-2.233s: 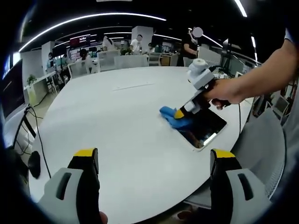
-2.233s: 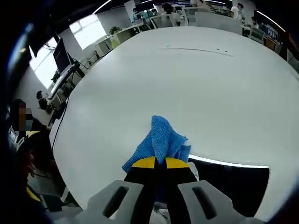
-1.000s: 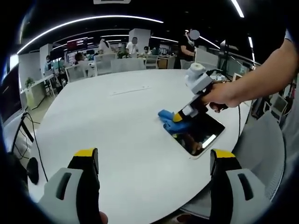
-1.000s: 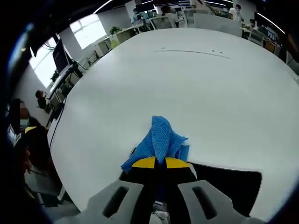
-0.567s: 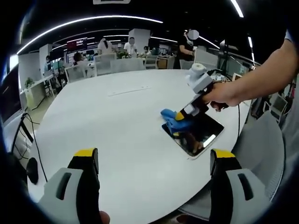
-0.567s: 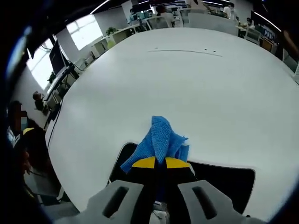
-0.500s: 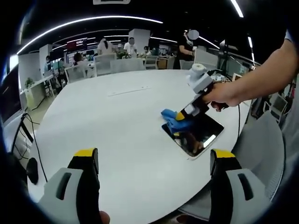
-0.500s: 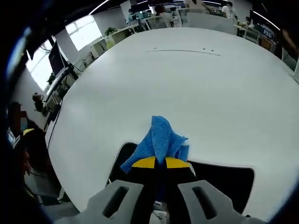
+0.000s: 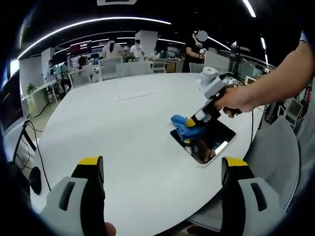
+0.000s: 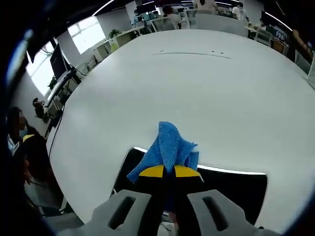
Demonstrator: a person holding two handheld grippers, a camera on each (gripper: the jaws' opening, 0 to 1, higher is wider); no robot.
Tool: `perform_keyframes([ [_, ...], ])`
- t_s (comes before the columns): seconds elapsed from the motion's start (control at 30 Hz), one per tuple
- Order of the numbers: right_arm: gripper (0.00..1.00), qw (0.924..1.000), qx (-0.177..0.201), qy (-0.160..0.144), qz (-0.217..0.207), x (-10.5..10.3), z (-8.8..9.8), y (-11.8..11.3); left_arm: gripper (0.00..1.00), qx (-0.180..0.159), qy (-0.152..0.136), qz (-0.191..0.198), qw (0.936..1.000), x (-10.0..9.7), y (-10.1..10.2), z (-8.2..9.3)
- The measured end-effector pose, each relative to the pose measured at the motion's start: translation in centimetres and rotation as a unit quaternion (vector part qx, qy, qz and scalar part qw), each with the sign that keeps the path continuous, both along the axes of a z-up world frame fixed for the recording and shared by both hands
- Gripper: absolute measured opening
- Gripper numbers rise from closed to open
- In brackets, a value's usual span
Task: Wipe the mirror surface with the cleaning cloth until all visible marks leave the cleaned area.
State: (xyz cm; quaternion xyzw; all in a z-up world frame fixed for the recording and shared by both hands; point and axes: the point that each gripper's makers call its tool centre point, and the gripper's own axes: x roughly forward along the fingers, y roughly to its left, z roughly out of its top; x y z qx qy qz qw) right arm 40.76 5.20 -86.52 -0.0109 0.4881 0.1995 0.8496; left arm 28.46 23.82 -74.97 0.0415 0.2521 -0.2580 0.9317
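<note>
A dark rectangular mirror (image 9: 209,142) (image 10: 236,189) lies flat near the table's right edge. A blue cleaning cloth (image 9: 184,125) (image 10: 167,147) rests on the mirror's far left corner, and my right gripper (image 9: 193,121) (image 10: 166,171) is shut on it, held by a person's hand (image 9: 236,98). In the right gripper view the cloth bunches up past the yellow fingertips (image 10: 153,171). My left gripper (image 9: 162,169) hangs open above the table's near side, apart from the mirror, with nothing between its yellow-tipped fingers (image 9: 91,164).
The big round white table (image 9: 123,128) has a thin line across its far part (image 10: 189,53). Black cables (image 9: 32,132) hang off its left edge. Chairs, desks and people stand beyond the table. A grey chair (image 9: 275,147) sits to the right.
The right gripper has slid the cloth a little further onto the mirror, so more of the mirror's left corner shows around the cloth. The left gripper has stayed open and still.
</note>
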Motion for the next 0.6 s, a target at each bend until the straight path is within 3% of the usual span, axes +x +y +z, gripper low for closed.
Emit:
perform_keyframes([
  [0.6,0.0,1.0,0.004,-0.006,0.003,-3.8,0.0,0.0,0.99,-0.002,-0.001,-0.01,0.9999,-0.1,-1.1,0.3],
])
